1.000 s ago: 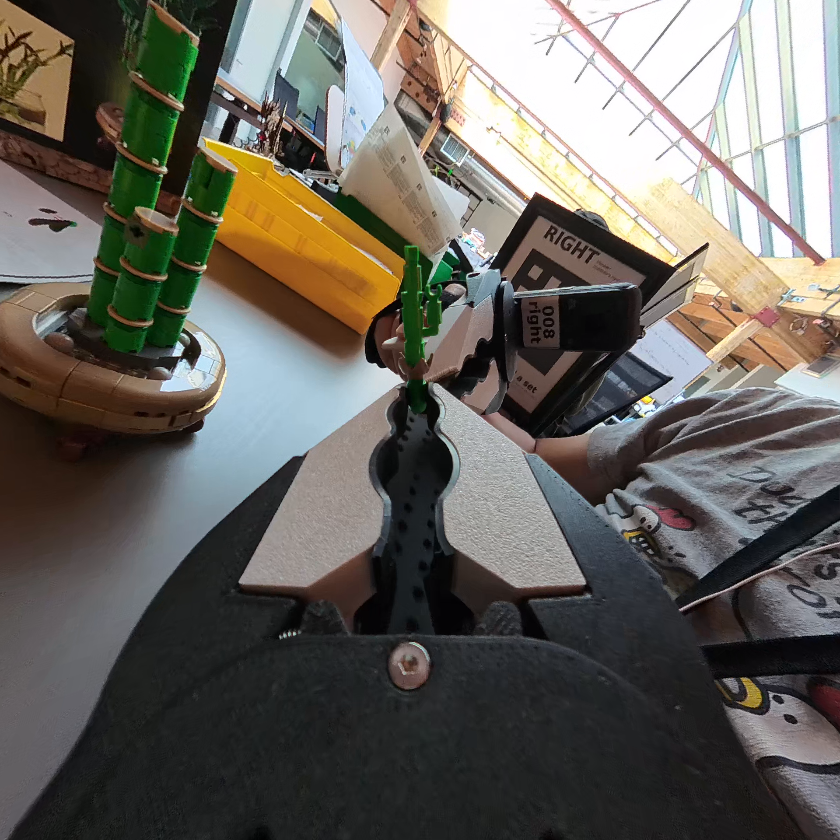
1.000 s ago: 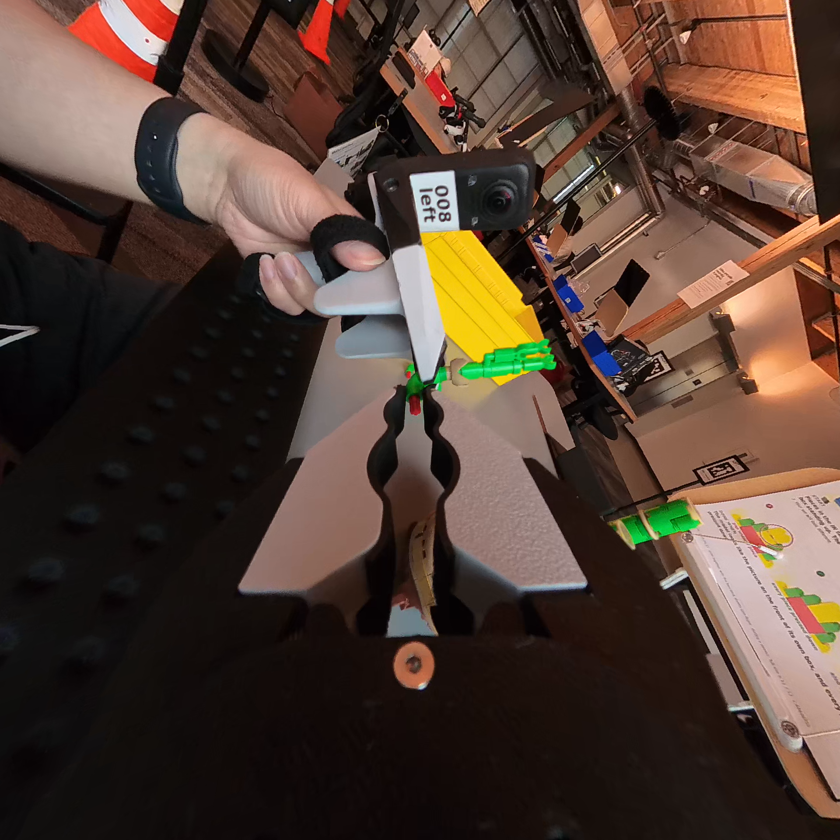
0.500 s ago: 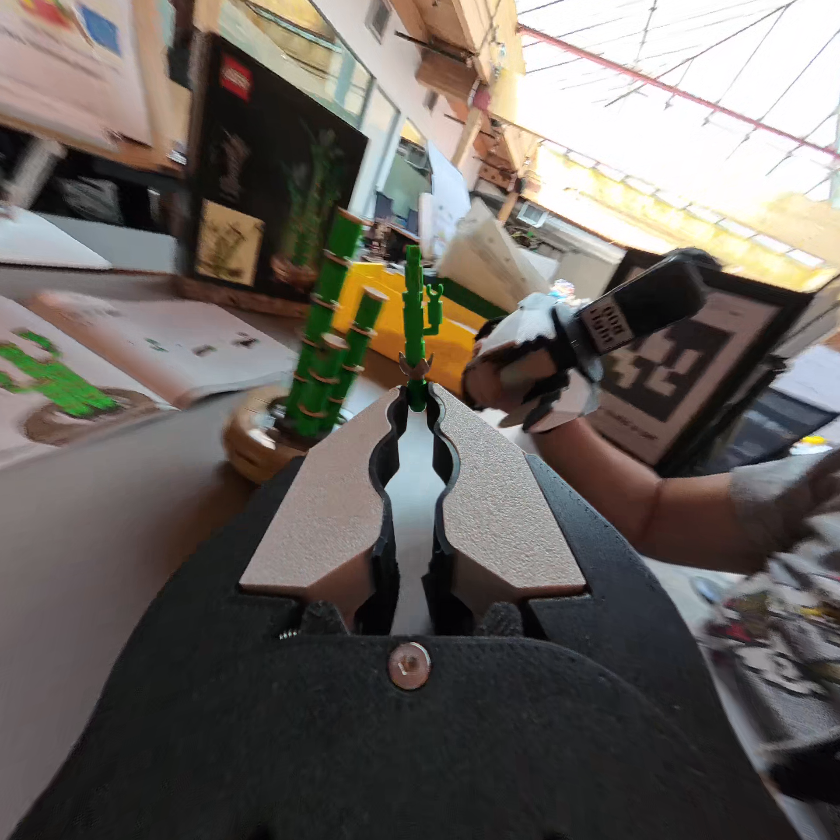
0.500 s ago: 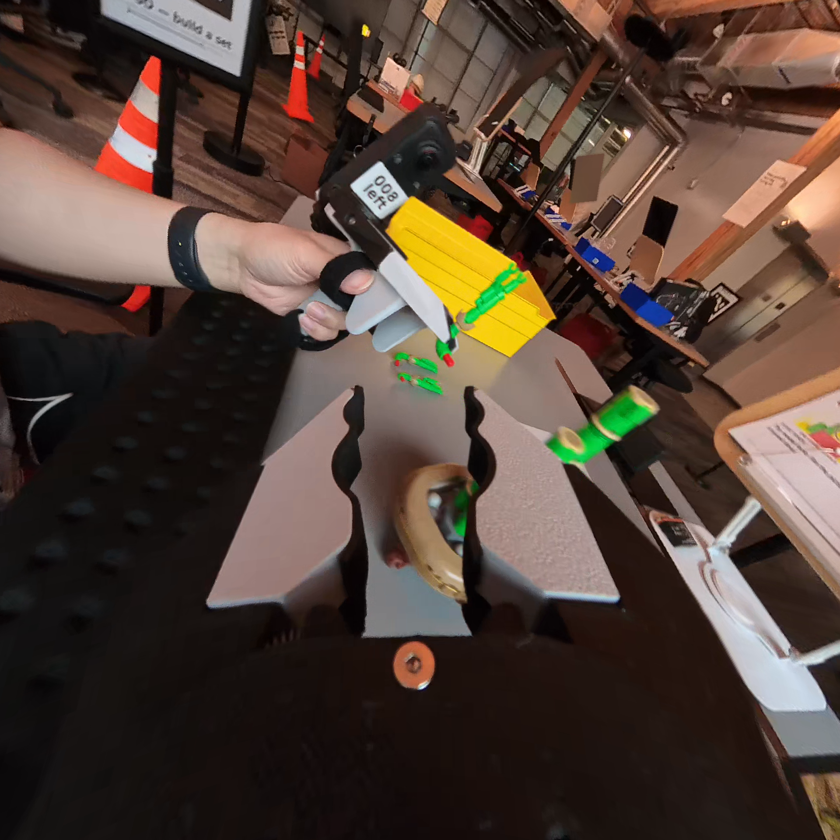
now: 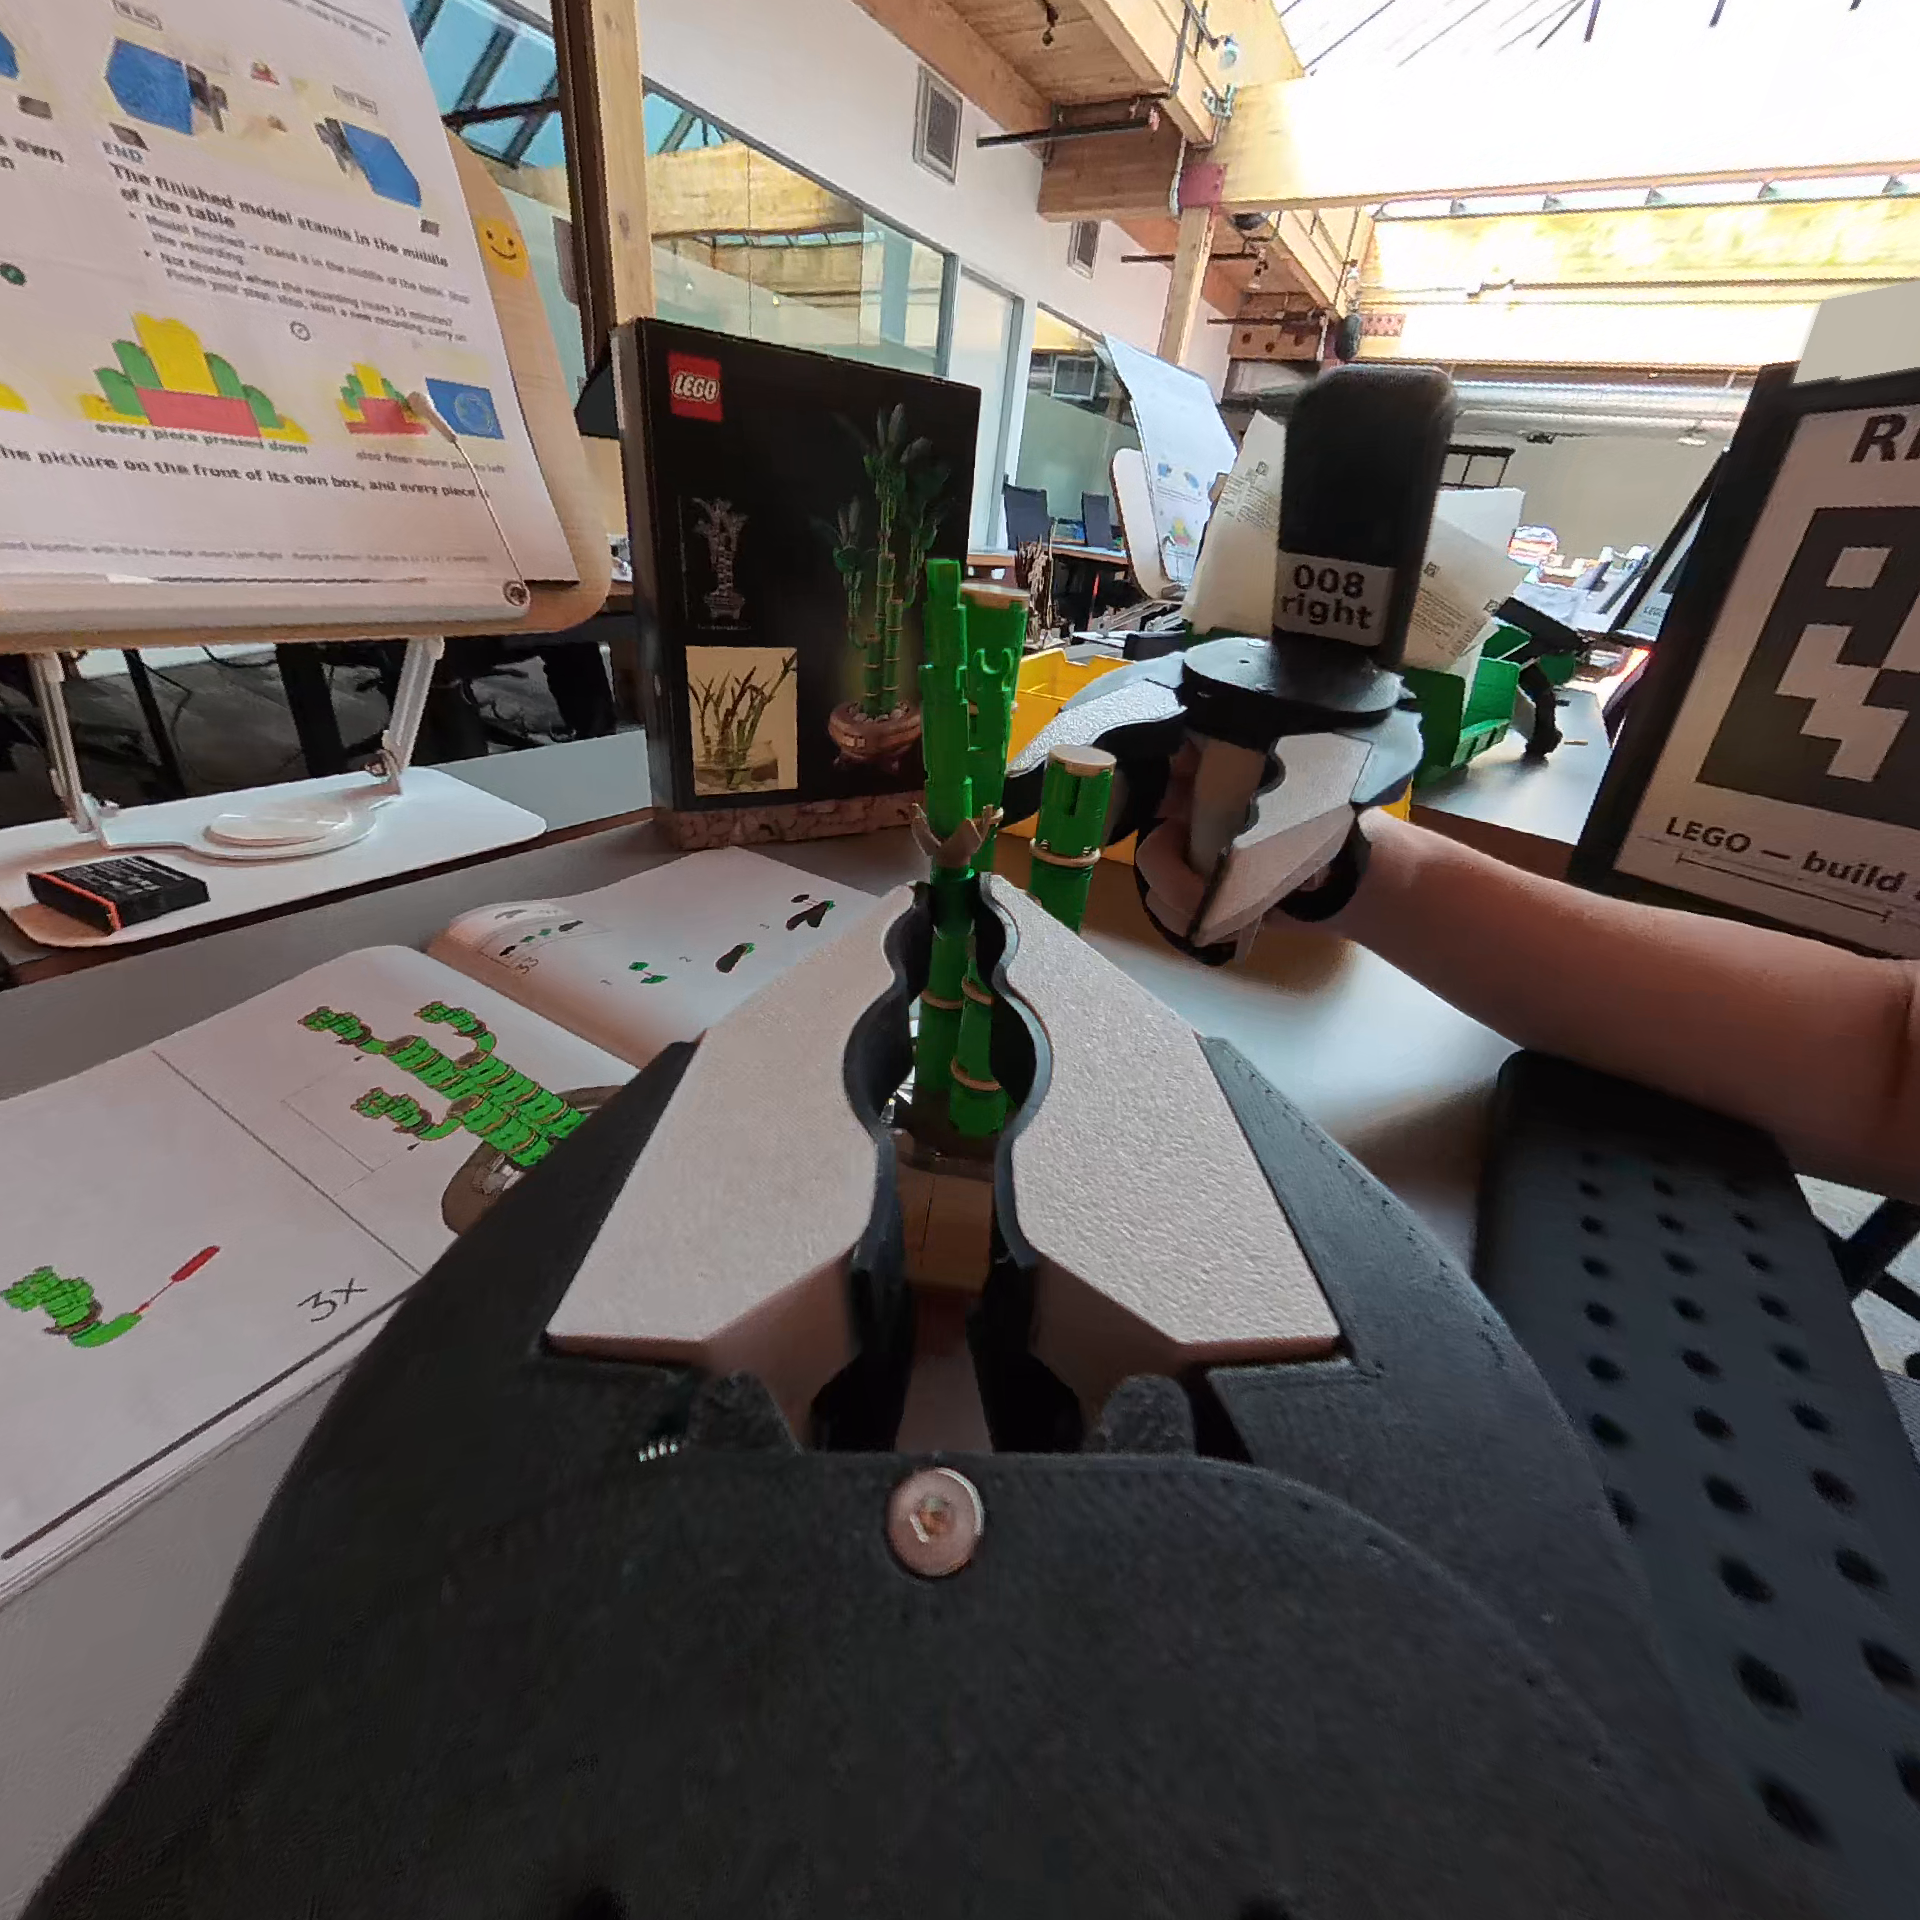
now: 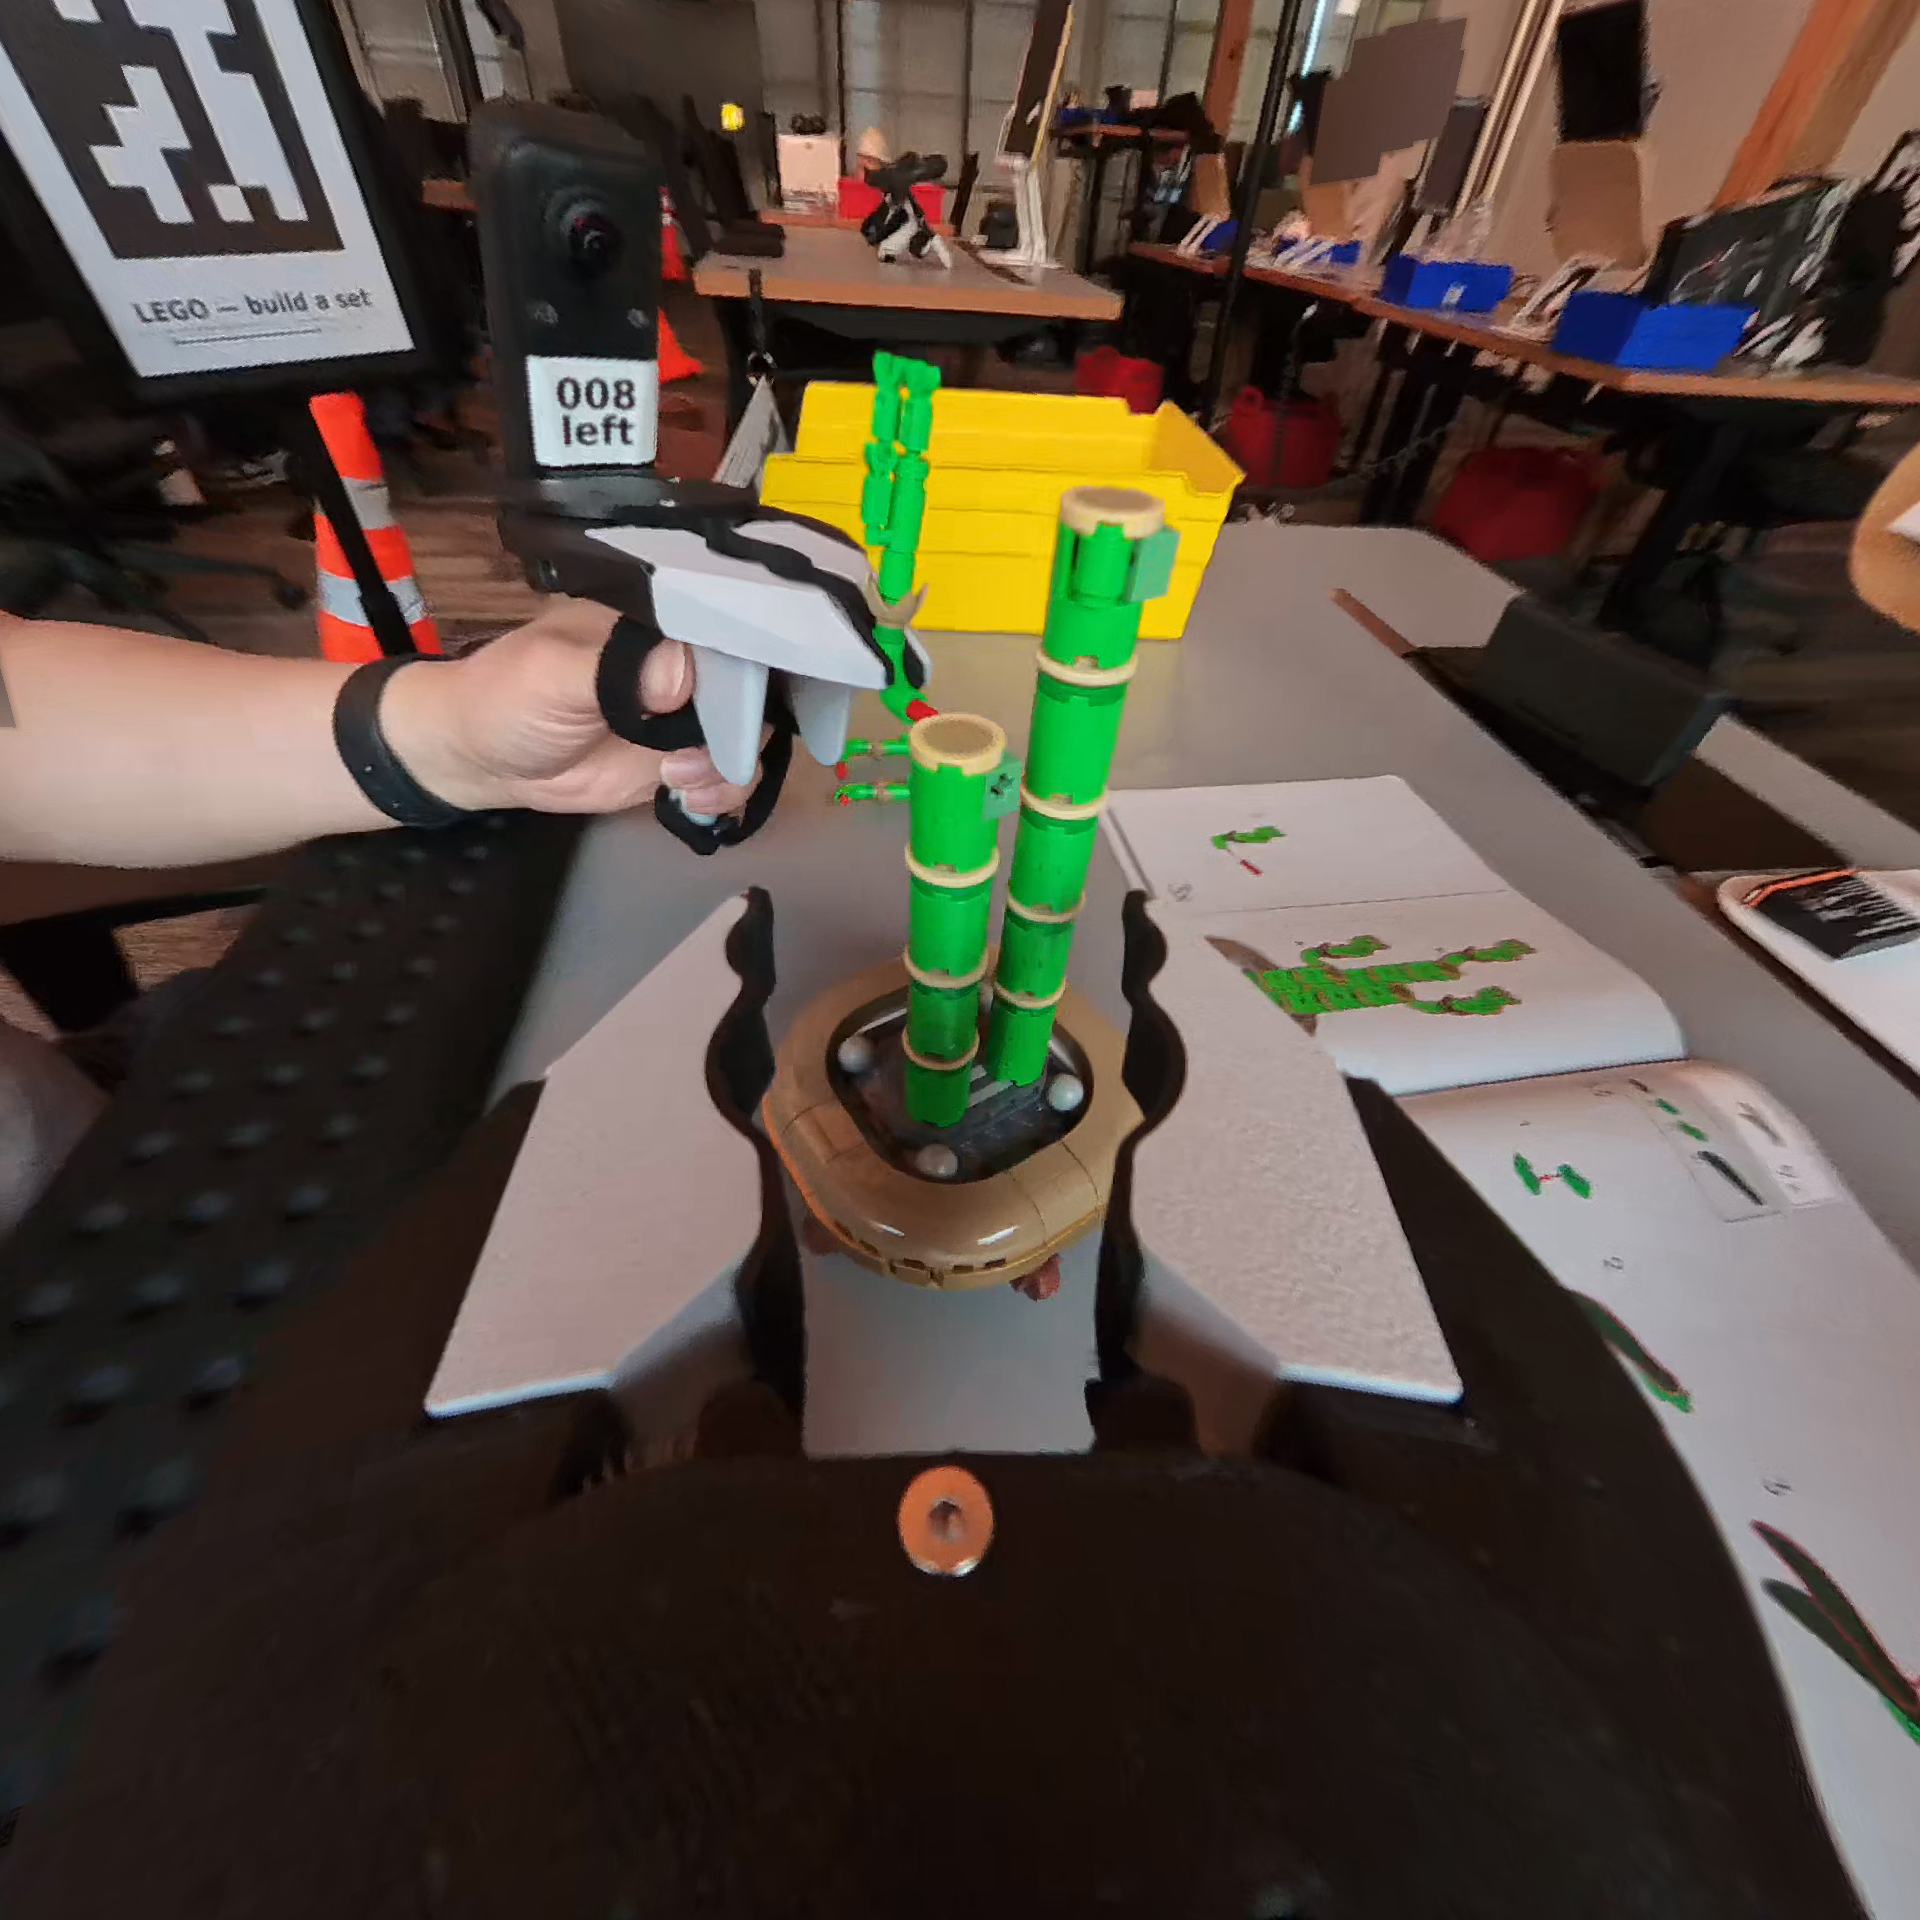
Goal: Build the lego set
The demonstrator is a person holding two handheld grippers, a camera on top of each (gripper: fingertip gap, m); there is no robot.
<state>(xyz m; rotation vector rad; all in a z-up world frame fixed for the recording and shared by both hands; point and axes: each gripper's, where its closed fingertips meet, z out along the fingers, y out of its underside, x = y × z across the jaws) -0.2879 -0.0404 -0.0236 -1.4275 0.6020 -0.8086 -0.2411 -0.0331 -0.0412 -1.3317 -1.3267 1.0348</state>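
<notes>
Upright, thin green stem (image 5: 943, 717) pinched in left tongs (image 5: 953, 896), bamboo model (image 6: 971, 997) beyond

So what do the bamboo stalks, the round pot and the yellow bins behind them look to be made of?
Bamboo stalks: smooth, glossy moulded plastic, bright green segments with tan rings.
Round pot: tan plastic bricks, seams and highlights showing.
Yellow bins: probably rigid plastic, uniform colour, stacked rims.

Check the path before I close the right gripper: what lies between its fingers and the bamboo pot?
Nothing. In the right wrist view, the open right gripper already flanks the tan pot; only bare table shows.
</notes>
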